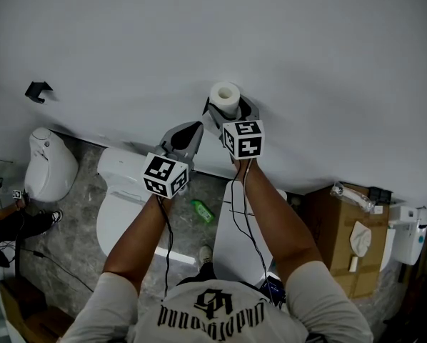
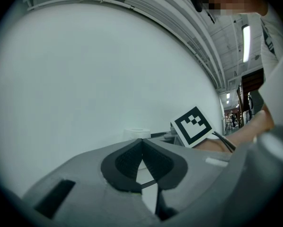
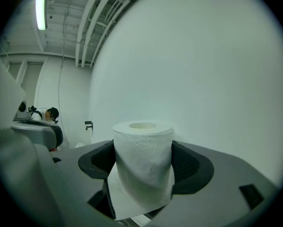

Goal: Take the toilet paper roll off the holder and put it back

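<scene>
A white toilet paper roll (image 1: 225, 99) (image 3: 143, 162) stands upright between the jaws of my right gripper (image 1: 228, 111) (image 3: 143, 167), which is shut on it close to the white wall. A loose sheet hangs down its front. My left gripper (image 1: 188, 137) (image 2: 141, 142) is just left of and below the right one, its jaws shut tip to tip on nothing. In the left gripper view the roll's top (image 2: 137, 133) peeks over the jaws beside the right gripper's marker cube (image 2: 193, 126). A small black wall holder (image 1: 37, 90) (image 3: 88, 125) is far off to the left, bare.
Below are a white toilet (image 1: 121, 199), a second white fixture (image 1: 51, 164) to its left, a green bottle (image 1: 203, 211) on the grey floor, a cardboard box (image 1: 342, 238) and a white wall unit (image 1: 410, 234) at right. A person (image 1: 13, 220) is at the far left.
</scene>
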{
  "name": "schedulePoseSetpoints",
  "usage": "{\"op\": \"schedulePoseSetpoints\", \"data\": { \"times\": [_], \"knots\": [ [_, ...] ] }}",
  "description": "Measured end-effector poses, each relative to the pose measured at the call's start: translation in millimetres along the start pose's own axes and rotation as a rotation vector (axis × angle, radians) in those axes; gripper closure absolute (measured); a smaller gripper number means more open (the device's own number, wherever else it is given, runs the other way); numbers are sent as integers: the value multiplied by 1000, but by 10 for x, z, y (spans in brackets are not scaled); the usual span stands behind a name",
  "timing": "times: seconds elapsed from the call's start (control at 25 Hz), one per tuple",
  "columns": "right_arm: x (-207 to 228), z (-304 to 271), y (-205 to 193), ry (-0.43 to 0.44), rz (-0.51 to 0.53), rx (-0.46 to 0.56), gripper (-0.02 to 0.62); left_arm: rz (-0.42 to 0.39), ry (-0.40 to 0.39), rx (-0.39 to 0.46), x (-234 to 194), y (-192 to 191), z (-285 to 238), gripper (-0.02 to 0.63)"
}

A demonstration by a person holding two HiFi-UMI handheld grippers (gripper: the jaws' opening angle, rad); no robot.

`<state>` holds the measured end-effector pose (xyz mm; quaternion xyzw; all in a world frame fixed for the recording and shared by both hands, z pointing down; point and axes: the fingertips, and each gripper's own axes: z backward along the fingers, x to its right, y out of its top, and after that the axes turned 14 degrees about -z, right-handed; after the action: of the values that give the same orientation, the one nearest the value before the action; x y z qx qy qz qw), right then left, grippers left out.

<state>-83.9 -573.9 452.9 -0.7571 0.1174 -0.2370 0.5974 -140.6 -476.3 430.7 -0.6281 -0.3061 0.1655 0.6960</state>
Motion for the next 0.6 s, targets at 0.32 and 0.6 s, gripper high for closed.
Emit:
{"op": "schedulePoseSetpoints", "data": {
  "times": [0.32,0.6],
  "knots": [
    [-50,222,111,23,-1,9,267,-17,16,4,97,125,66,592],
    [-168,524,241,51,10,24,267,-28,26,8,218,279,168,592]
  ]
}}
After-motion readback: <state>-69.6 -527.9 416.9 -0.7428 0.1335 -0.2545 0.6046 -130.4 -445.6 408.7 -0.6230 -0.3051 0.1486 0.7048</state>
